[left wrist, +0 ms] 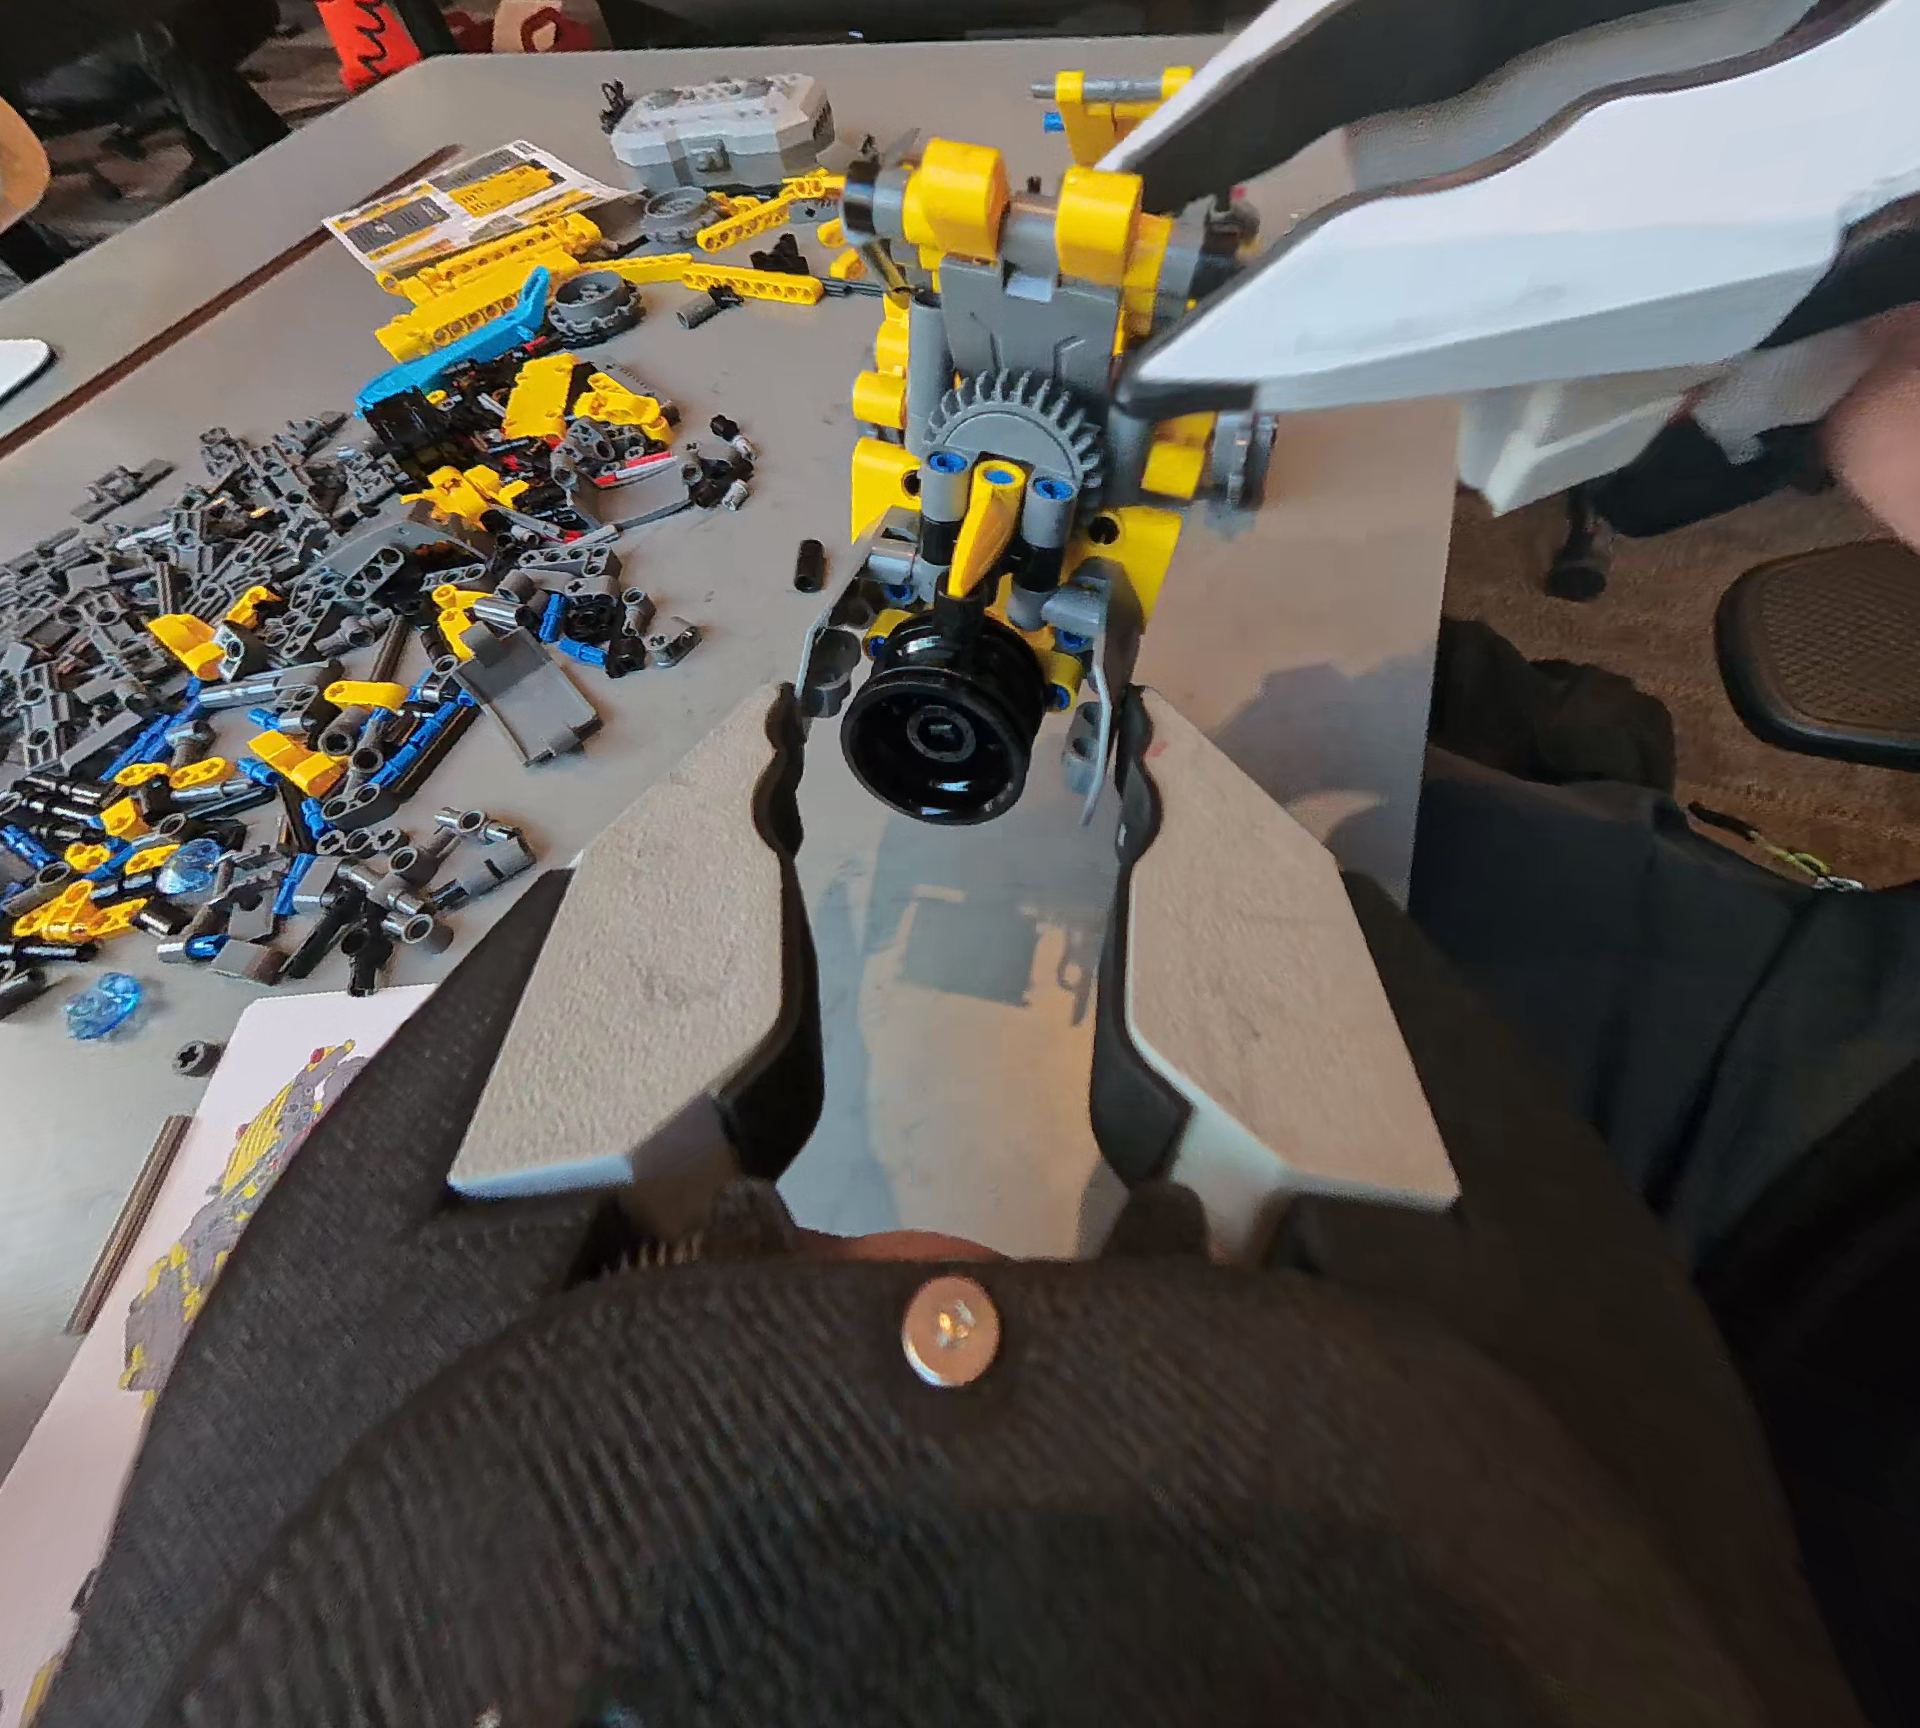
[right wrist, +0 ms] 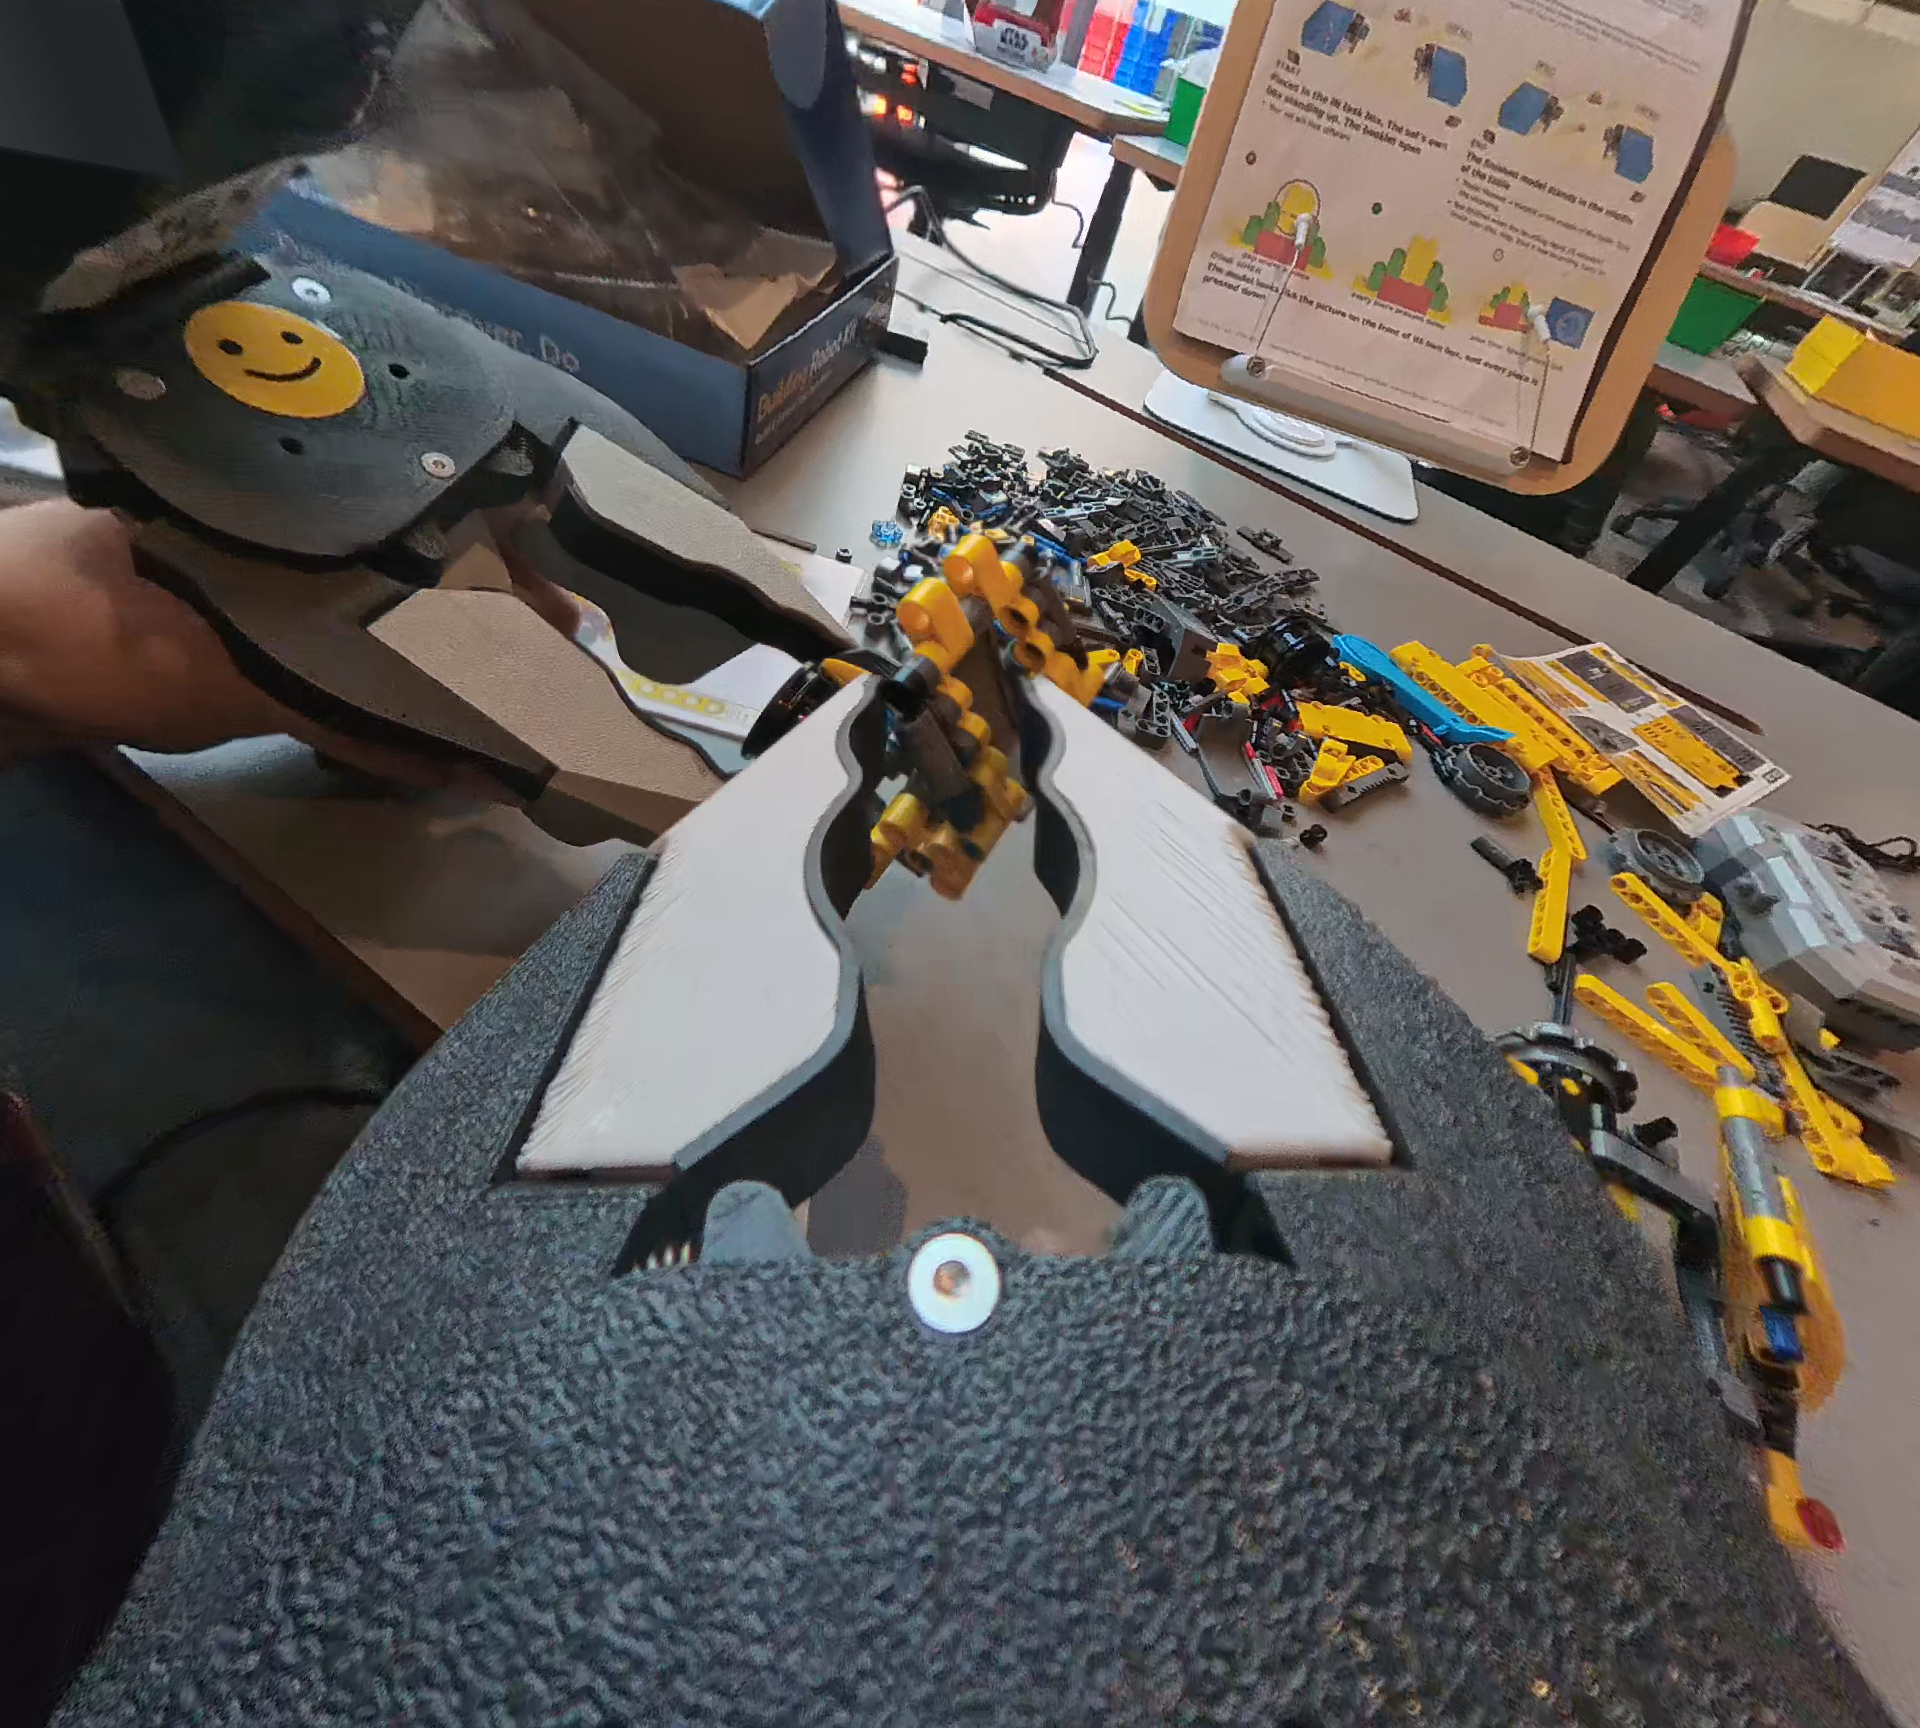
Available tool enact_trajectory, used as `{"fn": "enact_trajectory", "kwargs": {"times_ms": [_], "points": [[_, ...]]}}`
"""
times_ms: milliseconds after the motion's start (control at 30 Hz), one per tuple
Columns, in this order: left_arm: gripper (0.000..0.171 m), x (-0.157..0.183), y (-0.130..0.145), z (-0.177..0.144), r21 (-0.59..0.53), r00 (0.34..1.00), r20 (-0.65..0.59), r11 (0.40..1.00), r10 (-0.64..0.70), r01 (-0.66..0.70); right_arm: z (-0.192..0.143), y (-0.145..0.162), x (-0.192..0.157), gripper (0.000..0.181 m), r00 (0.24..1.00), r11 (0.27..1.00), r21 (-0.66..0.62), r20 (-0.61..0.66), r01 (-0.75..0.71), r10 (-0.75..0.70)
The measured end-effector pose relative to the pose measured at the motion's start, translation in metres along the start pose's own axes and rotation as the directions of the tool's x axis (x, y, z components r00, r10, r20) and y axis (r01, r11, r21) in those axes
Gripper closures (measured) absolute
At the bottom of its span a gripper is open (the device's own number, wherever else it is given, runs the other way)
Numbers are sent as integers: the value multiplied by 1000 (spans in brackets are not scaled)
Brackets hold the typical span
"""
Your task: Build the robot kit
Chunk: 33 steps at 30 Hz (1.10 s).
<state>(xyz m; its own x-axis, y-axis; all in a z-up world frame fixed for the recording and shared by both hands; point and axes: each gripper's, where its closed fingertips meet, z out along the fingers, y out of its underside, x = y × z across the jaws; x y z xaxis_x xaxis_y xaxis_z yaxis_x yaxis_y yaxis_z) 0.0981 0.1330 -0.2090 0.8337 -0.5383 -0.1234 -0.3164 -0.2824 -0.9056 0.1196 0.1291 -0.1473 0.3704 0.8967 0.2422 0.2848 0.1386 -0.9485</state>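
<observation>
A half-built yellow and grey brick model is held above the grey table, toward its near edge. The right claw is pinching the model's upper body between its pads. The left claw is spread around the black wheel at the model's lower end; whether its pads touch the wheel is unclear.

Risk, as a judgement: the model hangs from one grip, so a twist could pop pieces loose or drop it off the table edge.

A pile of loose pieces lies at nine o'clock from the model. An open blue cardboard box, at eleven o'clock in the right wrist view, appears empty.
</observation>
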Motion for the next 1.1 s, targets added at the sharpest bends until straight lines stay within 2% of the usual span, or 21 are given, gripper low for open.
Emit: {"fn": "enact_trajectory", "kwargs": {"times_ms": [167,333,433,500,633,733,833,933,1000,1033,1100], "points": [[114,-12,-4,-7,50,996,-4,995,-89,89,-9,-15,-3,157,1000,997,78,2,-3,3],[113,-25,-2,-14,53,996,33,995,-80,79,-7,-5,-11,157,1000,997,72,22,-16,15],[112,-34,-12,-27,89,995,63,993,-83,77,-12,-8,-12,157,999,994,105,21,-36,34],[112,-47,-25,-45,122,991,102,990,-81,69,-10,-5,-19,157,996,991,110,63,-75,69],[112,-81,-52,-109,190,974,201,980,-102,64,13,3,-68,163,956,986,41,254,-163,147],[112,-105,-50,-177,201,942,320,979,-103,39,39,-7,-131,165,890,989,-9,435,-147,136],[112,-124,-35,-248,225,891,425,972,-162,69,77,-17,-186,169,849,997,-77,527,21,22],[111,-134,-16,-301,257,831,511,961,-221,97,126,-36,-226,172,803,984,-74,590,160,-86],[111,-138,-4,-322,277,796,552,955,-249,106,154,-41,-256,174,747,968,-112,658,226,-98],[111,-139,2,-326,280,791,555,953,-259,116,168,-37,-266,181,728,953,-126,675,277,-122],[111,-141,15,-332,283,778,565,951,-274,129,187,-11,-283,181,677,896,-197,722,398,-143]]}}
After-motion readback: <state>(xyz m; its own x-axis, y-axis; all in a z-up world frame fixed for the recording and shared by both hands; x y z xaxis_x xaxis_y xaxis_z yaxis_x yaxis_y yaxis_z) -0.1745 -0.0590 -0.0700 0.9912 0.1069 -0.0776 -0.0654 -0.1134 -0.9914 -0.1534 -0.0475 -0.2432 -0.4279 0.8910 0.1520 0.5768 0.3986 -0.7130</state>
